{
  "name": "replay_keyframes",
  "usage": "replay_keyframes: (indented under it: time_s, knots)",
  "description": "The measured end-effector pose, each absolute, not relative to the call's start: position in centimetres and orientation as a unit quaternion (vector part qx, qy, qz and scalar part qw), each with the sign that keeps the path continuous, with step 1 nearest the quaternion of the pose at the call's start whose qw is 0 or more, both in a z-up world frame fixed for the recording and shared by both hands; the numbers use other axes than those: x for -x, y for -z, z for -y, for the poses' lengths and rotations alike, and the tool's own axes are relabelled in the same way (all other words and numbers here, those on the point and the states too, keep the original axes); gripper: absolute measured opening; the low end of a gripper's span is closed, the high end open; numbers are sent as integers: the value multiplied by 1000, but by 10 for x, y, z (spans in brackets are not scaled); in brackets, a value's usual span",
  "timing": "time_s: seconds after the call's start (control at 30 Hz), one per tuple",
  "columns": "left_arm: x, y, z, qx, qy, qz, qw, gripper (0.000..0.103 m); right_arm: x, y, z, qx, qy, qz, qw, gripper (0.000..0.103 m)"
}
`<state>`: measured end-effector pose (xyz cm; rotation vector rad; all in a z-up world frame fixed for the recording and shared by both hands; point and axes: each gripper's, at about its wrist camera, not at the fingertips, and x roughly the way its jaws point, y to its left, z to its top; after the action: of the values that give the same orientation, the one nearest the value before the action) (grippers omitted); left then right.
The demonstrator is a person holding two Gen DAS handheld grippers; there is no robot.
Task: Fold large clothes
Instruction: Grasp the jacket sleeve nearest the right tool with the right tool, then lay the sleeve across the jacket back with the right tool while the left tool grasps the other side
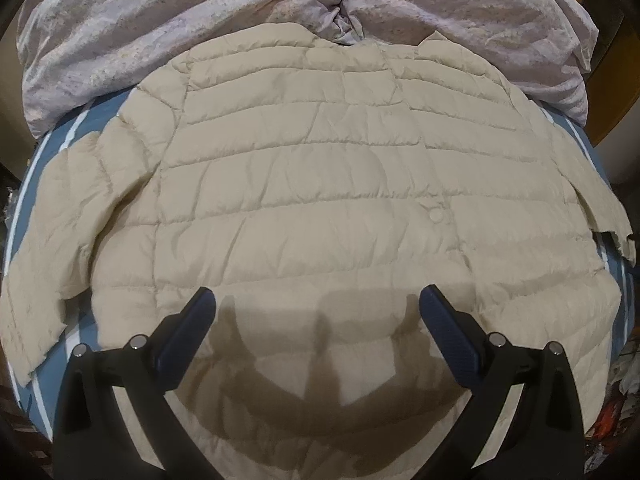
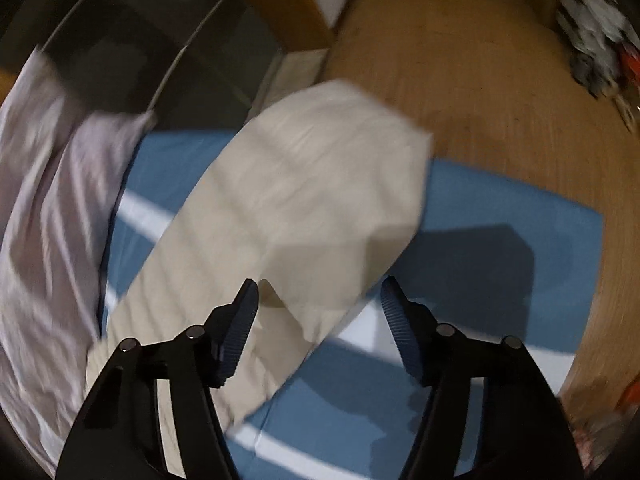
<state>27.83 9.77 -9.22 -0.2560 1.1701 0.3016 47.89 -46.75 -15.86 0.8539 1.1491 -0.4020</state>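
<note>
A cream quilted puffer jacket [image 1: 320, 184] lies spread flat on a blue mat with white stripes [image 1: 60, 360], both sleeves out to the sides. My left gripper [image 1: 318, 300] is open and empty, hovering over the jacket's lower middle and casting a shadow on it. In the blurred right wrist view one cream sleeve [image 2: 288, 216] lies across the blue mat [image 2: 500, 216]. My right gripper [image 2: 320, 292] is open and empty, just above the sleeve's near part.
A rumpled pale lilac sheet [image 1: 160, 28] is heaped behind the jacket's collar and shows in the right wrist view [image 2: 44, 240] at the left. Wooden floor [image 2: 500, 80] lies beyond the mat. Patterned clutter [image 2: 600, 40] sits at the far right.
</note>
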Motion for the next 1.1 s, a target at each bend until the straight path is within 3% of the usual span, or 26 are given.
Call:
replay_keyframes:
  time_s: [0.23,0.33,0.4,0.5,0.83,1.1]
  knots:
    - [-290,94,-95,126,-131,-543,820,101,-489,159,484,-380,201,-500,751,57]
    - [-292,97,-94,125,-133,-545,818,101,-489,160,493,-381,199,-491,758,40]
    - [-293,99,-93,124,-135,-546,817,101,-491,161,494,-385,194,-488,759,19]
    - [-292,99,-93,128,-136,-546,817,101,-492,152,491,-368,187,-476,776,8]
    - [-288,95,-119,198,-143,-512,824,101,-525,81,405,-271,42,-429,861,5]
    - [-296,94,-135,259,-132,-502,815,101,-531,67,260,-227,-162,-474,835,4]
